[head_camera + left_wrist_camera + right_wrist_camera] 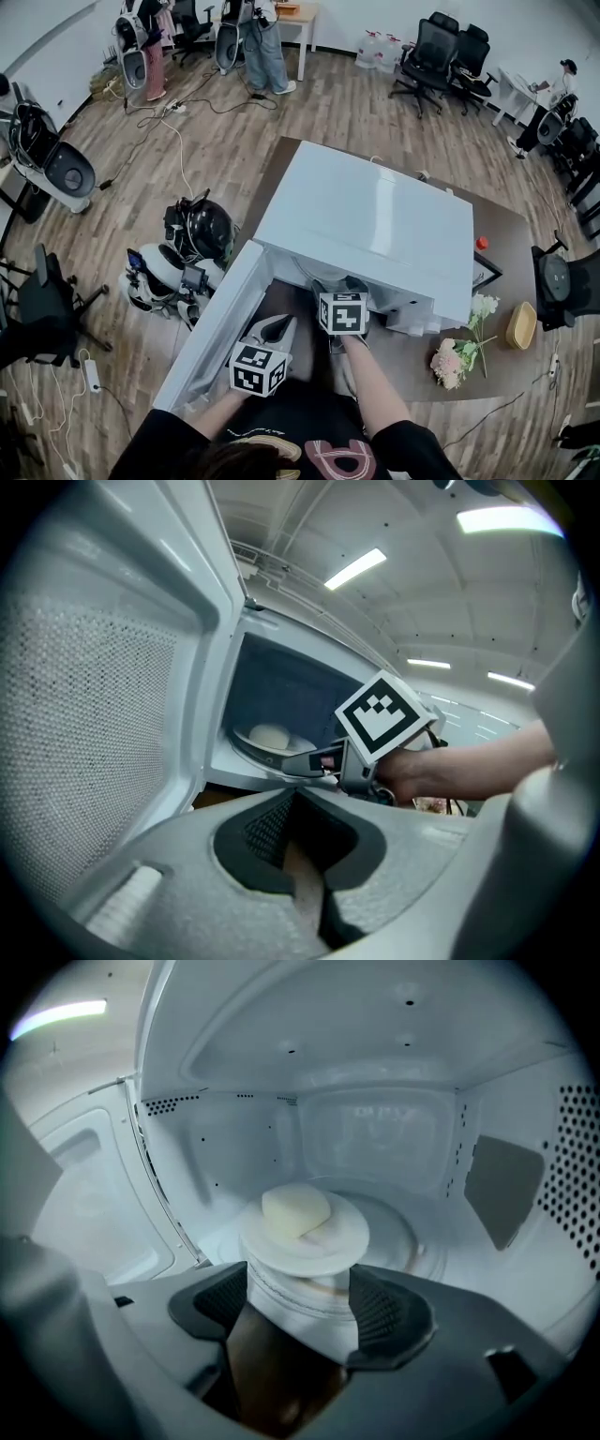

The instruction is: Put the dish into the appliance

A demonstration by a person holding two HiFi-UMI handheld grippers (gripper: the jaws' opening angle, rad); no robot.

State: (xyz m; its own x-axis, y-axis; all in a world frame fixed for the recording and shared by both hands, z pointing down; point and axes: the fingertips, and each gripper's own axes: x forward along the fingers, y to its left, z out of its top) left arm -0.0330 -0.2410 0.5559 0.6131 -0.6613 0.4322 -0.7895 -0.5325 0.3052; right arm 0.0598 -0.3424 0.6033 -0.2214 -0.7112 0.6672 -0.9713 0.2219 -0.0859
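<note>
The microwave (375, 216) stands on the table (506, 244), its door (211, 328) swung open at the left. The left gripper (275, 330) hangs just beside the door near the table's front edge, claw together and empty. To its right, the right gripper (339, 284) reaches into the cavity, claw spread wide either side of the dish (305, 1232). The dish carries a pale bun (295, 1208) and stands at the cavity's front.

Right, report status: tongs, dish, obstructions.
Left tongs shut, empty, beside open door. Right tongs spread, dish between them. Dish inside microwave, bun on it. Nothing in the way.
</note>
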